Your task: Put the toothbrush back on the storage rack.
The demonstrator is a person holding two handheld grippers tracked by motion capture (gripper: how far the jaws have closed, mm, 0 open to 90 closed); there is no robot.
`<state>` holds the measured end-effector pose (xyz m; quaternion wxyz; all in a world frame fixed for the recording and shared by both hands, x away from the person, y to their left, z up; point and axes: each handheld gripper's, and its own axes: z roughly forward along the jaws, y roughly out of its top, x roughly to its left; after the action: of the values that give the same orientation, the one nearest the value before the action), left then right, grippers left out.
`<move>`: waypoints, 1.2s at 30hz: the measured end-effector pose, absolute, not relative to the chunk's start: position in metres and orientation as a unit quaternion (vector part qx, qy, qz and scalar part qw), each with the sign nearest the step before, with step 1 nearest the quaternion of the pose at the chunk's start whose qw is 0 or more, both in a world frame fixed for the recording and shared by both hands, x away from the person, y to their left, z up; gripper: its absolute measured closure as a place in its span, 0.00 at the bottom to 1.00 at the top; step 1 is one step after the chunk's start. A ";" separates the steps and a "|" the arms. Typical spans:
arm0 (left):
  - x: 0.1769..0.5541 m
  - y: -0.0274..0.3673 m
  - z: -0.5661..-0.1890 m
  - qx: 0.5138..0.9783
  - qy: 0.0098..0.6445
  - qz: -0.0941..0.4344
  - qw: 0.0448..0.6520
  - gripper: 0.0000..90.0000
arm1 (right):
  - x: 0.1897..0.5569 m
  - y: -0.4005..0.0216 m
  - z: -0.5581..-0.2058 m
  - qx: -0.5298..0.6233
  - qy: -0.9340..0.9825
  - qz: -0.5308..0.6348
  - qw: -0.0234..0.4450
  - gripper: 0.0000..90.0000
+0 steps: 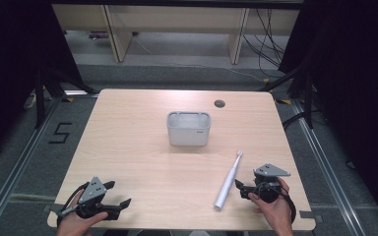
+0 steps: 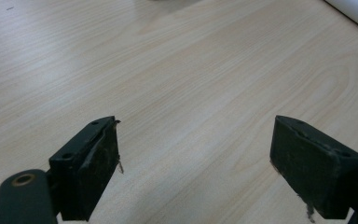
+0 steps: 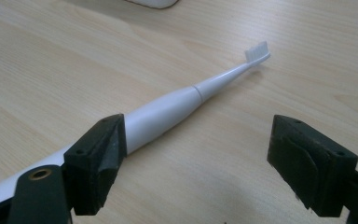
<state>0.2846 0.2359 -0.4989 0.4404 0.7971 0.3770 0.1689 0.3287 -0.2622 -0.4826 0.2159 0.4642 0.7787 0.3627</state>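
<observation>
My right claw (image 1: 243, 188) stands wide open and grips nothing. In the right gripper view its black jaws rise blocky and matte, their inner faces rough and worn, with bare wood grain between them. The toothbrush (image 1: 228, 181) lies flat on the counter (image 1: 128, 147) just beside that claw, outside the gap; its body passes behind one jaw, and whether they touch I cannot tell. The brush is smooth white plastic: a thick rounded handle, a thin seam ring, a slender tapering neck and a small head of short white bristles pointing away from me, toward the bin (image 1: 188, 129).

My left claw (image 1: 119, 194) is likewise open and empty, resting at the near left edge of the counter, well apart from the brush. Its pads (image 2: 103, 161) show scuffed, frayed edges.

The counter is pale laminate with fine straight grain, rounded corners and a dark round cable hole (image 1: 219, 103) at the far side. The bin is a grey, rounded-rectangular, open-topped tub near the counter's middle.
</observation>
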 end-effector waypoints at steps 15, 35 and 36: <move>0.284 0.237 -0.499 0.796 0.378 0.171 0.440 0.17 | 0.325 -0.251 -0.476 0.443 0.787 0.373 0.211 0.31; 0.285 0.236 -0.499 0.798 0.376 0.169 0.439 0.17 | 0.317 -0.213 -0.470 0.355 0.826 0.399 0.179 0.87; 0.285 0.236 -0.499 0.798 0.376 0.169 0.439 0.16 | 0.317 -0.213 -0.470 0.355 0.826 0.399 0.179 0.87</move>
<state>0.2850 0.2364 -0.4994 0.4389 0.7981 0.3763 0.1693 0.3173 -0.2126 -0.4704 0.1794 0.3546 0.8263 0.3990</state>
